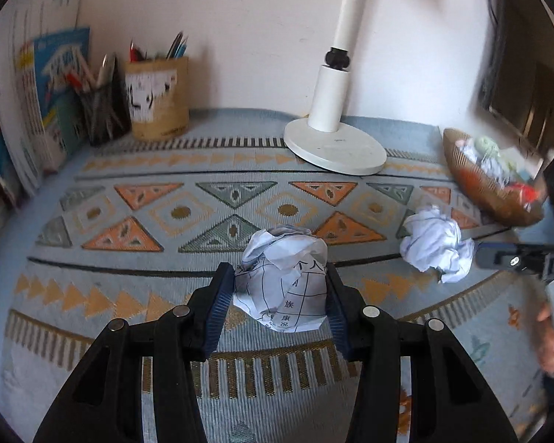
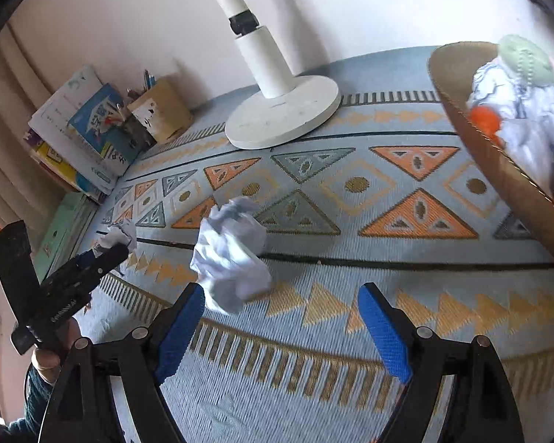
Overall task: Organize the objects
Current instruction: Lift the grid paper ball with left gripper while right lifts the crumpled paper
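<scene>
White lamp base [image 1: 335, 146], pen holders [image 1: 159, 98], stacked books [image 2: 79, 131] on patterned cloth [image 1: 136, 258]

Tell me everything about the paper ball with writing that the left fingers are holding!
The paper ball is a crumpled white sheet, creased all over, printed with black grid lines and characters. It sits squeezed between the left gripper's two blue ribbed fingers, one pad on each side. Its top pokes out above them, over the patterned tablecloth. Whether its underside touches the cloth cannot be told.

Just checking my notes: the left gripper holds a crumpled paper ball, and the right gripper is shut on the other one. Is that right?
Not quite. The right gripper is open, and the other ball lies loose by its fingers, as the right wrist view shows. The left gripper does hold a paper ball.
</scene>
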The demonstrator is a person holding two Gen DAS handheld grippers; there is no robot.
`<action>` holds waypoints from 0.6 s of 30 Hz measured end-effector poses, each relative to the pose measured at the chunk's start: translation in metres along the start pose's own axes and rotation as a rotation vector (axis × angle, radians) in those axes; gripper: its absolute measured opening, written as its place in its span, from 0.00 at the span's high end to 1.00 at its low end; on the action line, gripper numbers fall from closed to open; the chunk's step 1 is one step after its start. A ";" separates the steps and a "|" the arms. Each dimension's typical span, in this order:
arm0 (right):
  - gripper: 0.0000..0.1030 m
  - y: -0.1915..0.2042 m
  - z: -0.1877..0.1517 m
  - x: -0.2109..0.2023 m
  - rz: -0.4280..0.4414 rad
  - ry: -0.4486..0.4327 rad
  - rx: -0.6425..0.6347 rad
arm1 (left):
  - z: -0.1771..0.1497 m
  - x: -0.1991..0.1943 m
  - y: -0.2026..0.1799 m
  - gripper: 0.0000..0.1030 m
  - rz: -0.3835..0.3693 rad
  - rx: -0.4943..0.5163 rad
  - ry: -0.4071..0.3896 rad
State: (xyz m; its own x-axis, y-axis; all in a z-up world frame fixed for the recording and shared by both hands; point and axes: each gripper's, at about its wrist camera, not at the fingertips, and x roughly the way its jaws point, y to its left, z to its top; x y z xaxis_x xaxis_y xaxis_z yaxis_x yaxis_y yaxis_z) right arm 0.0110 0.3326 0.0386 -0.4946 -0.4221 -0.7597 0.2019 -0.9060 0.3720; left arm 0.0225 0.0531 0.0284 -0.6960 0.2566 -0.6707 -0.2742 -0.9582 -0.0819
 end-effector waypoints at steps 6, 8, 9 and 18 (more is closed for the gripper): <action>0.15 0.024 0.003 0.016 0.023 0.034 -0.029 | 0.002 -0.001 0.005 0.56 -0.005 -0.016 -0.011; 0.15 0.036 0.005 0.029 0.005 0.034 -0.046 | 0.003 -0.003 0.010 0.56 -0.013 -0.041 -0.015; 0.15 0.039 0.006 0.033 -0.014 0.029 -0.053 | 0.002 -0.003 0.011 0.56 -0.015 -0.048 -0.014; 0.53 0.059 0.007 0.048 -0.164 -0.041 -0.079 | 0.002 -0.003 0.007 0.56 -0.018 -0.033 -0.010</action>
State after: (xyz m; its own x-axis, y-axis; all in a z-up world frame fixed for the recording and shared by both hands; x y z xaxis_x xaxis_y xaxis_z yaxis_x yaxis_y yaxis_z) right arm -0.0071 0.2587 0.0276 -0.5600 -0.2683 -0.7839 0.1804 -0.9629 0.2007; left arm 0.0211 0.0455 0.0313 -0.6980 0.2748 -0.6613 -0.2645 -0.9571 -0.1186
